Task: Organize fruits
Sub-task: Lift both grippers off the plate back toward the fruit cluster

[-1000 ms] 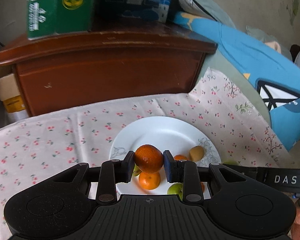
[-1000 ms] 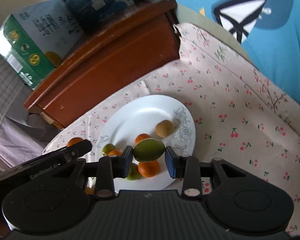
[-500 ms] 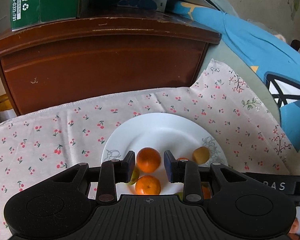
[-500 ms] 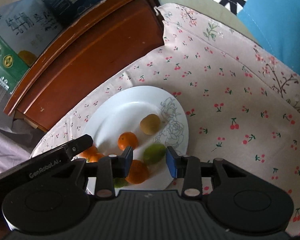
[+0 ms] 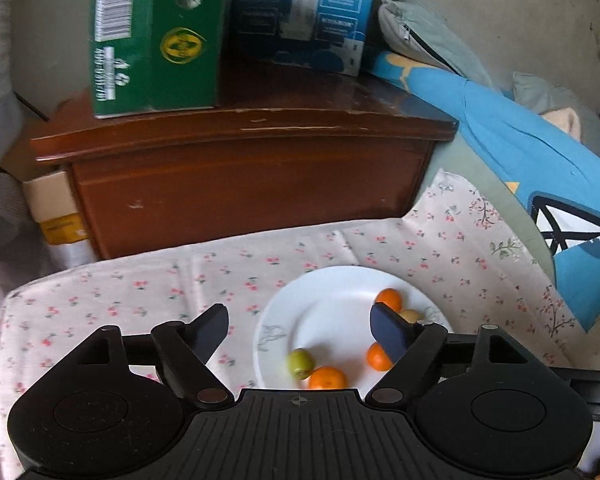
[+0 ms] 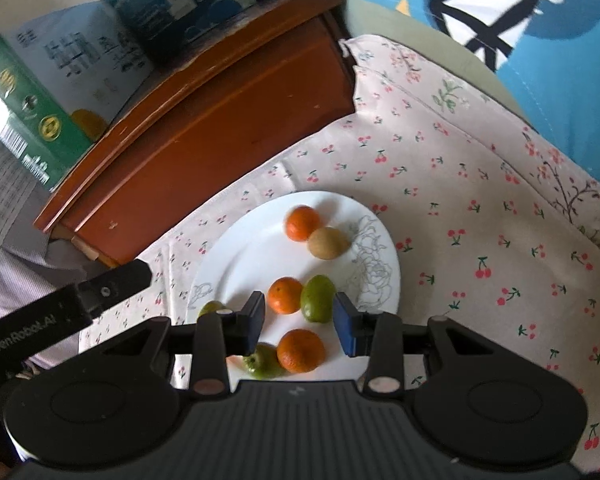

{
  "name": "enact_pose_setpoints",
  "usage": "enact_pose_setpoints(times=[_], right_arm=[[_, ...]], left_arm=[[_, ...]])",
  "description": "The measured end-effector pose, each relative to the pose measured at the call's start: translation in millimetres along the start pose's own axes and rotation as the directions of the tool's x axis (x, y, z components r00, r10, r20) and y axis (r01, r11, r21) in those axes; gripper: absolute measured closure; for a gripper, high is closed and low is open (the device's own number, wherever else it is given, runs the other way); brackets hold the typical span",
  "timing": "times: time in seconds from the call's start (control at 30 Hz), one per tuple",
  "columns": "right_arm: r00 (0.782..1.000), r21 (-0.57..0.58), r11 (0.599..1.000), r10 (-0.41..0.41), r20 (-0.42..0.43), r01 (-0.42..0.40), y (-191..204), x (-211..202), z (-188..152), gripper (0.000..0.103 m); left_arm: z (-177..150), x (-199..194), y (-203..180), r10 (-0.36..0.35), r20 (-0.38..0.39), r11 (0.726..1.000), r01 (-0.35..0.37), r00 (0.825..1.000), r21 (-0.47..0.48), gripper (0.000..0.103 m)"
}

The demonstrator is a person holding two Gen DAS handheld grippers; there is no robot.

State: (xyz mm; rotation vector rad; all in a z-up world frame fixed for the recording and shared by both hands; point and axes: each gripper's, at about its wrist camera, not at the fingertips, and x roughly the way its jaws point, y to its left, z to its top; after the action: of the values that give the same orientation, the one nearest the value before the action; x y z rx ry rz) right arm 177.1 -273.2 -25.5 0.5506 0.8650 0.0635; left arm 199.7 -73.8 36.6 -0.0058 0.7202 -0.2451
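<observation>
A white plate [image 6: 260,248] lies on a cherry-print cloth and holds several fruits: oranges [image 6: 302,222], a tan fruit [image 6: 327,243] and green fruits [image 6: 318,298]. My right gripper [image 6: 299,320] is open and empty, just above the plate's near side. My left gripper [image 5: 298,330] is wide open and empty, raised over the plate's [image 5: 332,304] left part. That view shows oranges [image 5: 327,378] and a green fruit [image 5: 300,363] on the plate. The left gripper's body [image 6: 68,312] shows at the left of the right wrist view.
A dark wooden cabinet [image 5: 244,176] stands behind the cloth [image 5: 140,280], with a green carton [image 5: 156,36] and a blue box [image 5: 304,16] on top. Blue bedding [image 5: 532,160] lies to the right. A cardboard box [image 5: 56,208] sits left of the cabinet.
Both grippers opened and let their fruit go onto the plate: the left an orange, the right a green fruit. Both then drew back and up; the left opened wide.
</observation>
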Motion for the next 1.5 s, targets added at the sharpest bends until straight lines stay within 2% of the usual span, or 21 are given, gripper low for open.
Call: enact_pose_setpoints(times=[0.23,0.37,0.63,1.0,1.33,1.5], right_arm=[[1.000,-0.035,0.999,0.012,-0.004,-0.012,7.1,-7.0,-9.8,0.064],[1.000,-0.045,0.999,0.023,-0.013,-0.023,10.0,-9.5,-17.0,0.064],[0.999,-0.098,0.994,0.037,-0.021,-0.039,19.7,-20.4,-32.8,0.064],[0.996,-0.100,0.993,0.057,-0.064,-0.063,25.6,-25.9,-55.4,0.064],[0.989,-0.102,0.991,0.071,-0.129,-0.085,32.2,-15.7,-74.7,0.064],[0.988,-0.102,0.991,0.072,-0.136,-0.086,35.4,-9.8,-76.0,0.064]], left_arm=[[-9.8,-21.6,13.3,0.029,-0.027,0.999,-0.029,0.999,-0.028,0.018],[-17.6,-36.8,17.7,0.061,-0.019,0.998,-0.062,0.998,-0.023,0.017],[-33.9,-55.5,30.8,0.081,-0.031,0.996,-0.082,0.996,-0.038,0.017],[-58.9,-60.0,48.9,0.091,-0.085,0.994,-0.095,0.992,-0.047,0.017],[-92.0,-56.9,64.8,0.100,-0.123,0.995,-0.102,0.987,-0.008,0.017],[-104.3,-54.5,61.8,0.110,-0.107,0.992,-0.102,0.988,0.070,0.017]])
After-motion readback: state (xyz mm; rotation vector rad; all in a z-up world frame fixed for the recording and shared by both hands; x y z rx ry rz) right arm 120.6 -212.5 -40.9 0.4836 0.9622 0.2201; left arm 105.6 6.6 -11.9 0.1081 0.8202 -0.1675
